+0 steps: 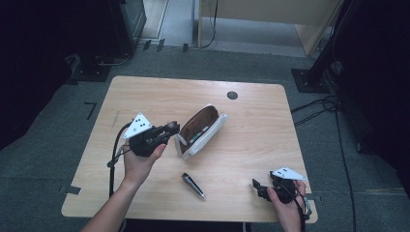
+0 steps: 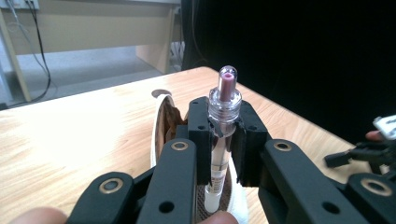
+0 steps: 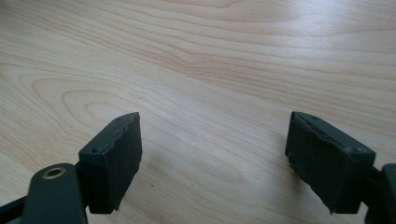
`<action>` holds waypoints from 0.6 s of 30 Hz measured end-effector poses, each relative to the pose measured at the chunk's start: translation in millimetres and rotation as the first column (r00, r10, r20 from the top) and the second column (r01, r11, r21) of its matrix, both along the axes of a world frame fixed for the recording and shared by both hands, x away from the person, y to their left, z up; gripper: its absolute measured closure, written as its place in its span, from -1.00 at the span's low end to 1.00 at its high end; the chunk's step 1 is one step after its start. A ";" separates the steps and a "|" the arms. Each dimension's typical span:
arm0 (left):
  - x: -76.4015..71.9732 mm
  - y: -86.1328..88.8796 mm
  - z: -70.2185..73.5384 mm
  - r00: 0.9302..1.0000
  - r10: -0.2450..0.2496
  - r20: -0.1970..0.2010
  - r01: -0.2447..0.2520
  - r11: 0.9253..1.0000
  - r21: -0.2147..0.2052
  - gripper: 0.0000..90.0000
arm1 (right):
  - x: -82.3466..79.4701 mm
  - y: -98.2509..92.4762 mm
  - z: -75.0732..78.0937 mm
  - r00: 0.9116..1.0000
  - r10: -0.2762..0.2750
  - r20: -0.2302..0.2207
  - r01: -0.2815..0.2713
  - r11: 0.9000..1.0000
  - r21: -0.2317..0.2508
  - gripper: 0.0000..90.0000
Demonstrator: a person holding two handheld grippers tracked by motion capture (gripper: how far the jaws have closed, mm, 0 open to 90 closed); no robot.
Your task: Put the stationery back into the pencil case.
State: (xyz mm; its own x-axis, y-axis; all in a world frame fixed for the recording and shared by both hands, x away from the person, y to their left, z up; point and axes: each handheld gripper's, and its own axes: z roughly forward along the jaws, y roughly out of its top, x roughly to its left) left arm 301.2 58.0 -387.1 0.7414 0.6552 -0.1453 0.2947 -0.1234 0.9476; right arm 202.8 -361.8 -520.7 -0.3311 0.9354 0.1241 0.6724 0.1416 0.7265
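Wooden table on grey carpet, dark surroundings. Left gripper near table centre, about 9 o'clock of the open pencil case, jaws clamped on a clear pen with a pinkish tip, pen upright between the pads in the left gripper view, just over the case. Right gripper at 5 o'clock by the table edge, jaws wide apart, nothing between them, bare wood underneath. Dark pen lies on the table at 6 o'clock of the case, well apart from both grippers.
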 end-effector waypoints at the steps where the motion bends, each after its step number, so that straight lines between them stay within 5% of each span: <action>1: 0.3 -2.4 -1.3 1.000 0.001 0.007 -0.001 1.000 0.013 0.80 | -0.2 -1.1 -0.4 1.000 -0.004 0.007 0.004 1.000 -0.002 -0.59; 12: 6.4 -15.2 -11.7 1.000 0.010 0.003 -0.010 0.998 0.059 0.80 | -3.1 3.6 -4.6 0.999 -0.018 0.041 0.022 0.995 -0.093 -0.70; 18: 12.4 -22.8 -19.5 1.000 0.026 -0.007 -0.025 0.994 0.102 0.79 | -3.0 3.8 -4.7 0.999 -0.023 0.036 0.026 0.996 -0.091 -0.71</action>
State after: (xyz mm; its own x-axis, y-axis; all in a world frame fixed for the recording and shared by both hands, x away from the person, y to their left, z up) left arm 313.6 35.2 -406.6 0.7231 0.6858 -0.0823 0.3065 -0.2118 0.9280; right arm 199.8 -358.0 -525.4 -0.3109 0.9501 0.0265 0.6508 0.1925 0.7345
